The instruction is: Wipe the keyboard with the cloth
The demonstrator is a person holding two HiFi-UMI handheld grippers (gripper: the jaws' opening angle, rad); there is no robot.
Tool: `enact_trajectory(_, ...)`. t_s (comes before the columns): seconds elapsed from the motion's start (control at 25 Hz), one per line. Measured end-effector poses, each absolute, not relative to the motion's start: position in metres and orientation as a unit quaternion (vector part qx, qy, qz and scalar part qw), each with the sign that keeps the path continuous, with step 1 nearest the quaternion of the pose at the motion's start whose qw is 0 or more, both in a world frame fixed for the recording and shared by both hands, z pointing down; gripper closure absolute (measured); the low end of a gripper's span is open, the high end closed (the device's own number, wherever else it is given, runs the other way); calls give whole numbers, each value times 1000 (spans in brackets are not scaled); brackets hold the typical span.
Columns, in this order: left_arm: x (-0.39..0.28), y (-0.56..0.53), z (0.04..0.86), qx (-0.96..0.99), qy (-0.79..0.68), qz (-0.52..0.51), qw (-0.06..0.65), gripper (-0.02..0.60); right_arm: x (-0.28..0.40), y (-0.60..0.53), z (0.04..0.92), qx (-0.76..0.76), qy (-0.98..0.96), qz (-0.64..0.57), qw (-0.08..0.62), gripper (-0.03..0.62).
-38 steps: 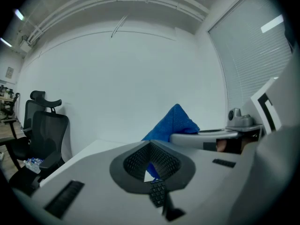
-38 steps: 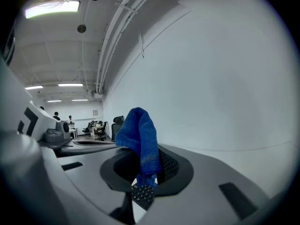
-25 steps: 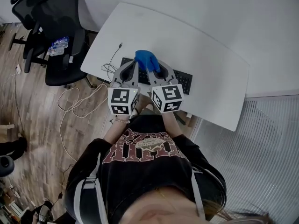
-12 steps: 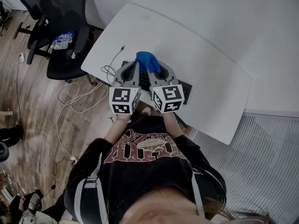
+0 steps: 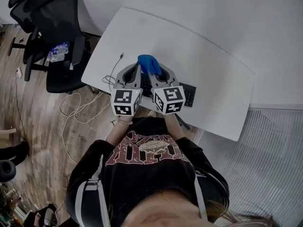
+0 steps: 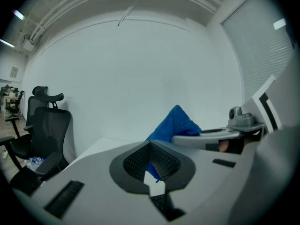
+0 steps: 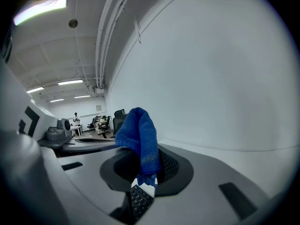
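As the head view shows, the blue cloth (image 5: 148, 63) hangs above the black keyboard (image 5: 188, 94). Left gripper view: the left gripper (image 6: 152, 165) is closed and empty. Right gripper view: the right gripper (image 7: 144, 170) pinches the cloth; lower it flat, then sweep lightly along the keys.

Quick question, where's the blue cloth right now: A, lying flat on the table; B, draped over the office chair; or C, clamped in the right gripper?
C: the right gripper view shows the blue cloth pinched between the jaws of the right gripper, hanging above the keyboard.
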State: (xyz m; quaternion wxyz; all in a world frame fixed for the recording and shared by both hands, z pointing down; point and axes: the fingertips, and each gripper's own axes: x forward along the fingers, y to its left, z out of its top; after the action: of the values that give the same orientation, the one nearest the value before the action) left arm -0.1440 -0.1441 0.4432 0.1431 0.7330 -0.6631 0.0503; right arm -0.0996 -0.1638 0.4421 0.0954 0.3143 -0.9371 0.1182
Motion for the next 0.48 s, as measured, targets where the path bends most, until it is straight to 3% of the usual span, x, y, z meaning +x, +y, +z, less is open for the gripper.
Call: enact_trajectory(0.48, -213, -152, 484, 750, -631, 87, 179, 548, -158, -170, 470, 356, -916, 141, 121, 530)
